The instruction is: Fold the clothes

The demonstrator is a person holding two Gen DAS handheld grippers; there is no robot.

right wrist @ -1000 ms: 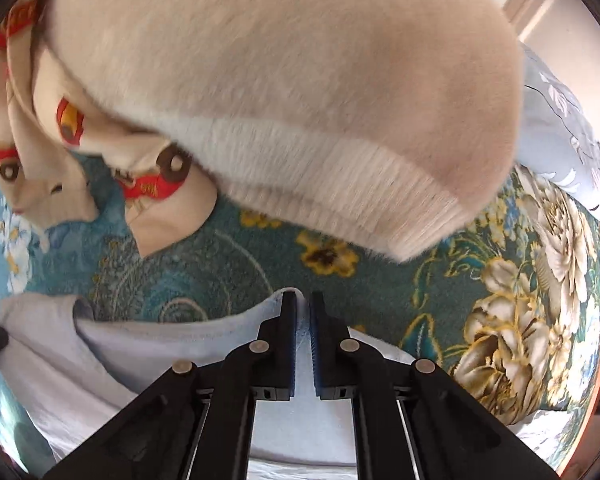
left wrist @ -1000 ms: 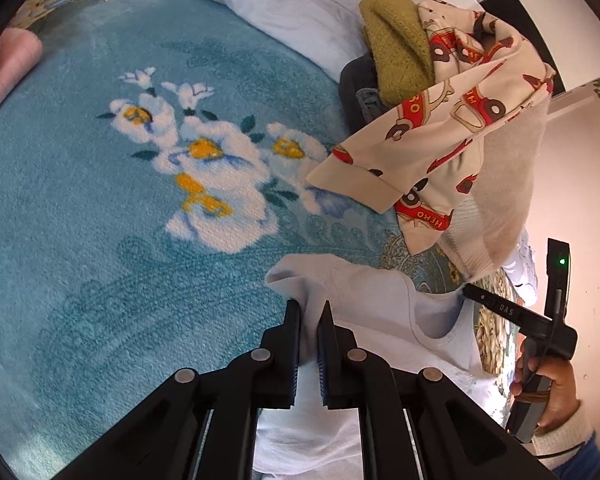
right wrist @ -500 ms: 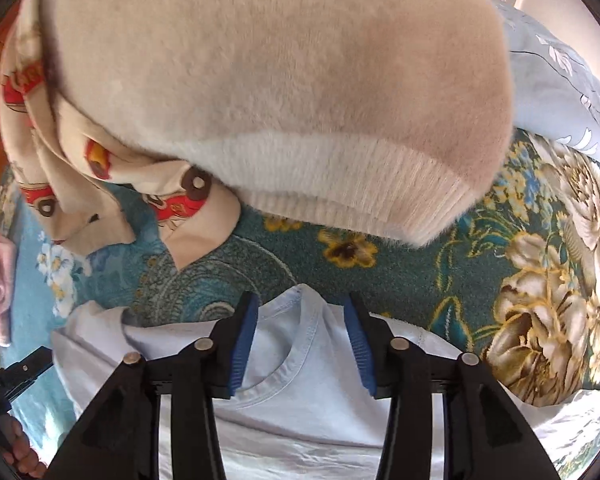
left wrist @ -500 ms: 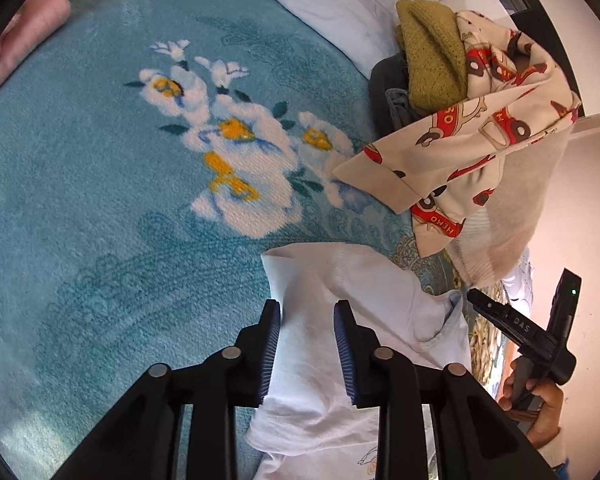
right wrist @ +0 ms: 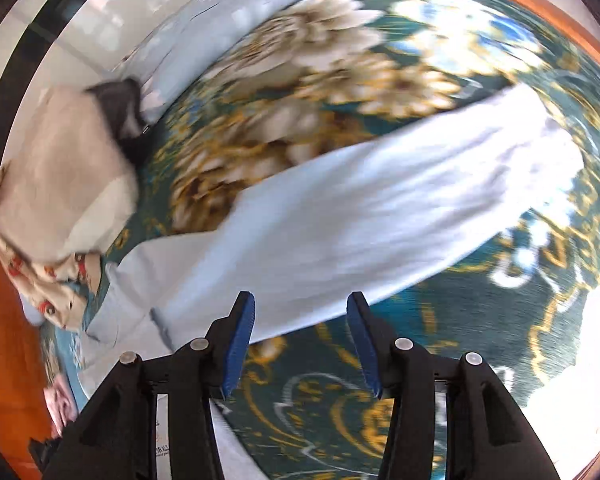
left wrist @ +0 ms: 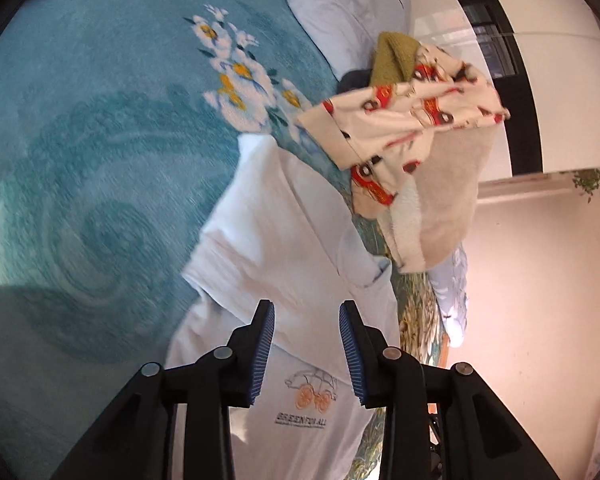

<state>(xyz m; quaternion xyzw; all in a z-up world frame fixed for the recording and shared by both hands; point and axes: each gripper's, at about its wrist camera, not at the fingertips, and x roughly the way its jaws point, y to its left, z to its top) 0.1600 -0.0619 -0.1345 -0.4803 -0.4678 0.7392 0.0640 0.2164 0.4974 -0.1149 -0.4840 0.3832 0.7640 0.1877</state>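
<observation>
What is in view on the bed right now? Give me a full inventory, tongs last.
T-shirt: one, pale blue-white, with a small car print and dark lettering, laid out on the blanket in front of both tongs.
Blanket: one, teal with white and gold flowers, covering the bed under everything.
Car-print garment: one, cream with red cars, on the clothes pile beyond the T-shirt.
Fuzzy sweater: one, beige, same pile, hanging under the car print.
Knit item: one, olive green, top of the pile.
Dark garment: one, partly hidden in the pile.
Pillow: one, light blue, behind the pile.
Left tongs: black with blue pads, opening, pads not pressing the T-shirt.
Right tongs: same colours, open, holding nothing.
</observation>
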